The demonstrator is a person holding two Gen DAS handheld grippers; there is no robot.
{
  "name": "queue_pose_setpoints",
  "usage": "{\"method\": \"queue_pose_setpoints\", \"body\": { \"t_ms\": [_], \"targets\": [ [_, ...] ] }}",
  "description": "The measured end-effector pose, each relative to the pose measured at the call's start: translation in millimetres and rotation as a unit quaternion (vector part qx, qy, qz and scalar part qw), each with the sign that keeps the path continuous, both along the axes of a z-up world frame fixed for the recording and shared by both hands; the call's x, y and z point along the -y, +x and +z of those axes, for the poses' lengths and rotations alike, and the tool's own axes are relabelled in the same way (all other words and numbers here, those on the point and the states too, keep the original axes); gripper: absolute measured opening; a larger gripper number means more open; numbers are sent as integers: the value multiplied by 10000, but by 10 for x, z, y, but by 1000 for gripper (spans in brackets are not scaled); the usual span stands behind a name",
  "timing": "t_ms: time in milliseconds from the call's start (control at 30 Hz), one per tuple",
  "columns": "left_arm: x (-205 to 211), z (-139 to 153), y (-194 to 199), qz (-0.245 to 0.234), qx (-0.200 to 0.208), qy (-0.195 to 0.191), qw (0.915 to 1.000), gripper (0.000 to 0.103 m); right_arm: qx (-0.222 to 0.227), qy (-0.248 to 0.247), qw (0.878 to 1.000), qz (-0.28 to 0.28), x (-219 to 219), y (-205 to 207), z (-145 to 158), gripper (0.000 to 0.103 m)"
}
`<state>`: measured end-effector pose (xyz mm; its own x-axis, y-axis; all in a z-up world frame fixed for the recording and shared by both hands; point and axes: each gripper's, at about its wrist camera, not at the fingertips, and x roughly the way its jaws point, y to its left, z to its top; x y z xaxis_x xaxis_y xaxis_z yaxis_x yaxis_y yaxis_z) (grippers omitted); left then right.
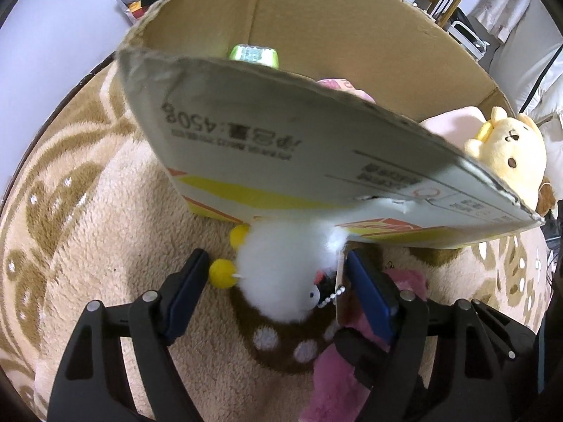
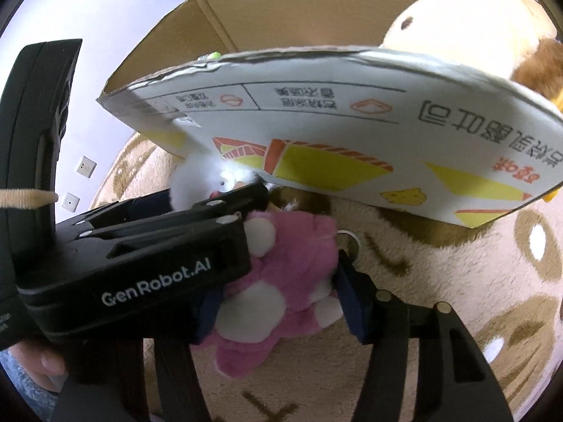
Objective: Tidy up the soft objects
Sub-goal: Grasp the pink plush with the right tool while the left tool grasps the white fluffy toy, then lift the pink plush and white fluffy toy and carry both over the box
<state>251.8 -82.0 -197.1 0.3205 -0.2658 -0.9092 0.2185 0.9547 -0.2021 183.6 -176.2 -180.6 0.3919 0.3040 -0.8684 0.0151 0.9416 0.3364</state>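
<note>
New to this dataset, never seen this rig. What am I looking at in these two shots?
No robot: a person holds a two-finger clamp in each hand, and each clamp carries a forward-looking fisheye camera. One picture is taken from the left gripper, the other from the right gripper. Below is a beige patterned fleece rug with an open cardboard box on it, holding a yellow plush bear. The left jaws straddle a white fluffy plush toy with yellow pom-poms without clearly squeezing it. The right one grips a pink plush toy with white spots. The big black body in the right view is the left gripper.
</note>
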Motion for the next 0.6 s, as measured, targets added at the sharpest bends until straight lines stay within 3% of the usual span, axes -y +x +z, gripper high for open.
{"method": "queue_pose_setpoints", "body": {
  "t_ms": [100, 300, 367, 500, 600],
  "targets": [
    [-22, 61, -50, 66, 11, -23, 10000, 78, -38, 57, 10000, -69, 21, -18, 30, 59],
    [-143, 69, -25, 161, -42, -156, 9997, 75, 5, -279, 9994, -221, 129, -81, 117, 59],
    [-157, 75, -26, 141, -23, -177, 9997, 68, 7, -299, 9991, -303, 182, -95, 133, 59],
    [-166, 87, -85, 14, -103, -394, 9992, 44, 37, -260, 9986, -452, 285, -121, 179, 59],
    [-194, 114, -157, -34, -61, -403, 9992, 38, 67, -237, 9985, -480, 310, -137, 211, 59]
  ]
}}
